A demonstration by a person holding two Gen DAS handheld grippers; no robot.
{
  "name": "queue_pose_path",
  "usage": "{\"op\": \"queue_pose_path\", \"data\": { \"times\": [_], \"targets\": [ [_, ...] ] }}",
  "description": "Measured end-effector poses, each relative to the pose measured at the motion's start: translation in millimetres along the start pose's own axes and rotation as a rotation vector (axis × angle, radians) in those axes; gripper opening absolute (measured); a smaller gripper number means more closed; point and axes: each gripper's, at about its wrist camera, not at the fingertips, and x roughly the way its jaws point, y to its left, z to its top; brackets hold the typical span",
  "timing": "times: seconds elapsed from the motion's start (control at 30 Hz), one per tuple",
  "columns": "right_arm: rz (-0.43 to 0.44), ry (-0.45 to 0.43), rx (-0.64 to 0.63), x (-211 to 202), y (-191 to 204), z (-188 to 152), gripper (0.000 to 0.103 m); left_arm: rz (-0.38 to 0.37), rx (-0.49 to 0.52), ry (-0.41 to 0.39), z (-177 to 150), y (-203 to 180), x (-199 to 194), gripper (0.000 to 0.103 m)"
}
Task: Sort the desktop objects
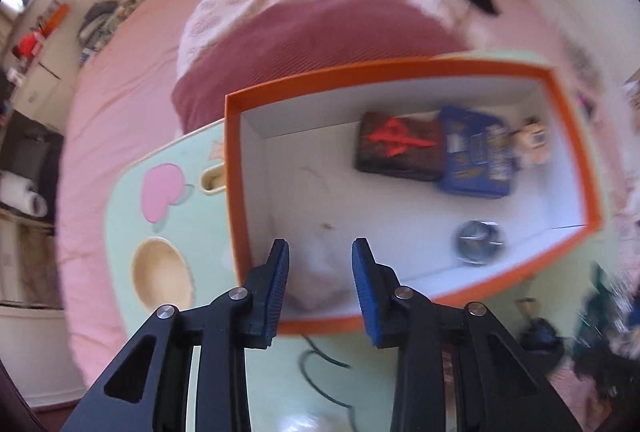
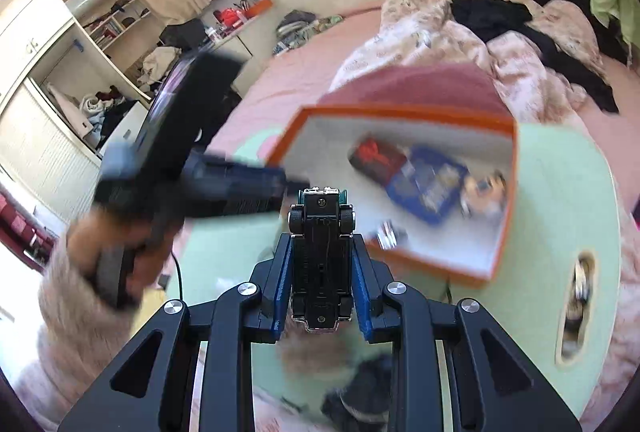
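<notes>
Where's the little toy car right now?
In the right wrist view, the toy car is clamped belly-up in the right gripper, just short of the orange box.

Left gripper (image 1: 320, 252) fingers parted; right gripper (image 2: 321, 252) clamped (underside up).

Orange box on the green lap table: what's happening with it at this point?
A person is sorting small things into the orange-rimmed white cardboard box on the pale green lap table. The right gripper is shut on a small black toy car, underside facing the camera, near the box. The left gripper is open and empty over it. Inside lie a dark red-ribboned packet, a blue packet and a round metal piece.
</notes>
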Motion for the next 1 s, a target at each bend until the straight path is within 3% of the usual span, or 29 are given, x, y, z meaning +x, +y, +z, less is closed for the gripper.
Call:
{"op": "queue_pose_path", "data": {
  "times": [0.07, 0.13, 0.37, 0.5, 0.63, 0.83, 0.87, 0.9, 0.93, 1.0],
  "targets": [
    [0.0, 0.01, 0.01, 12, -3, -10, 0.028, 0.028, 0.017, 0.03, 1, -3, 12, 0.029],
    [-0.005, 0.017, 0.009, 21, -6, -17, 0.028, -0.027, -0.006, 0.032, 0, -2, 14, 0.019],
    [-0.071, 0.04, 0.021, 37, -28, -29, 0.028, 0.002, 0.004, -0.026, -6, 4, 3, 0.009],
    [-0.047, 0.054, 0.034, 41, -28, -36, 0.028, -0.149, -0.089, -0.182, -19, 27, -41, 0.009],
    [-0.049, 0.087, 0.034, 60, -23, -39, 0.029, -0.32, -0.137, -0.299, -61, 28, -73, 0.009],
    [-0.058, 0.096, 0.071, 81, -32, -36, 0.03, -0.346, -0.188, -0.31, -118, 12, -37, 0.011],
    [-0.059, 0.08, 0.068, 77, -31, -34, 0.03, -0.352, -0.204, -0.339, -127, 12, -33, 0.014],
    [-0.053, 0.049, 0.061, 69, -28, -30, 0.03, -0.365, -0.219, -0.368, -134, 13, -31, 0.026],
    [-0.046, 0.004, 0.043, 58, -23, -22, 0.031, -0.378, -0.246, -0.405, -142, 15, -30, 0.046],
    [-0.072, -0.073, -0.006, 42, -10, -1, 0.035, -0.384, -0.285, -0.461, -151, 20, -30, 0.072]
  ]
}}
